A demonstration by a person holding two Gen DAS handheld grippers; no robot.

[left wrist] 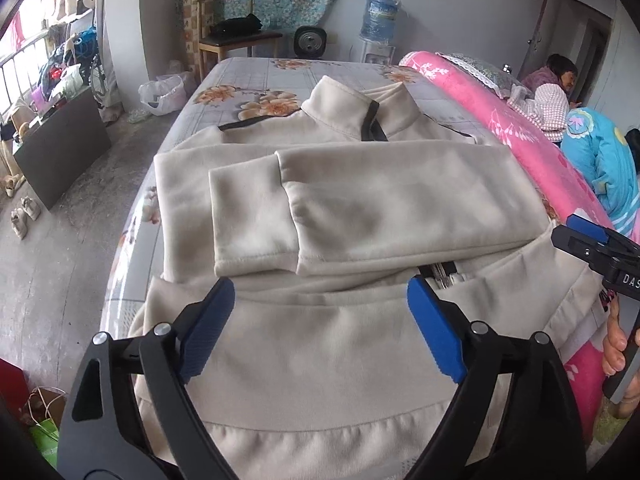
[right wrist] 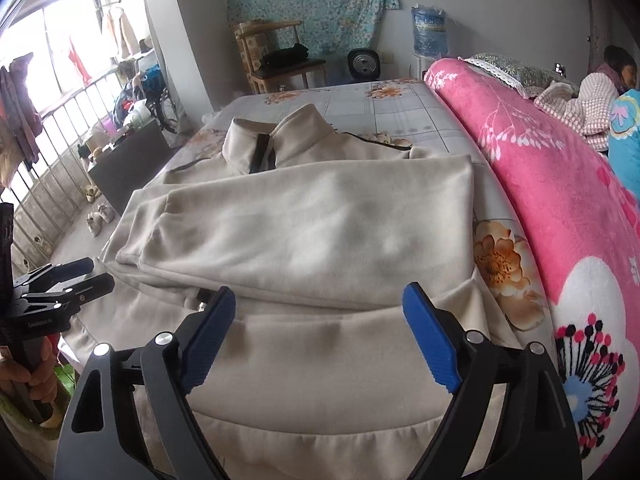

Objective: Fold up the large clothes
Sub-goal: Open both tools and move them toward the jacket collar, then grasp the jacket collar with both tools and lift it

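Observation:
A beige zip-neck sweatshirt (left wrist: 360, 200) lies flat on the bed, collar at the far end, both sleeves folded across its chest. It also shows in the right wrist view (right wrist: 320, 224). My left gripper (left wrist: 320, 300) is open and empty, hovering just above the hem area near the front edge. My right gripper (right wrist: 320, 304) is open and empty too, above the hem on the right side. The right gripper appears at the right edge of the left wrist view (left wrist: 592, 240). The left gripper appears at the left edge of the right wrist view (right wrist: 72, 276).
The bed has a grey floral sheet (left wrist: 248, 80). A rolled pink blanket (right wrist: 540, 184) runs along its right side. A person (left wrist: 556, 84) sits behind the blanket. A wooden chair (left wrist: 236, 40) and a water dispenser (left wrist: 378, 24) stand past the far end. A dark cabinet (left wrist: 60, 148) stands on the floor at left.

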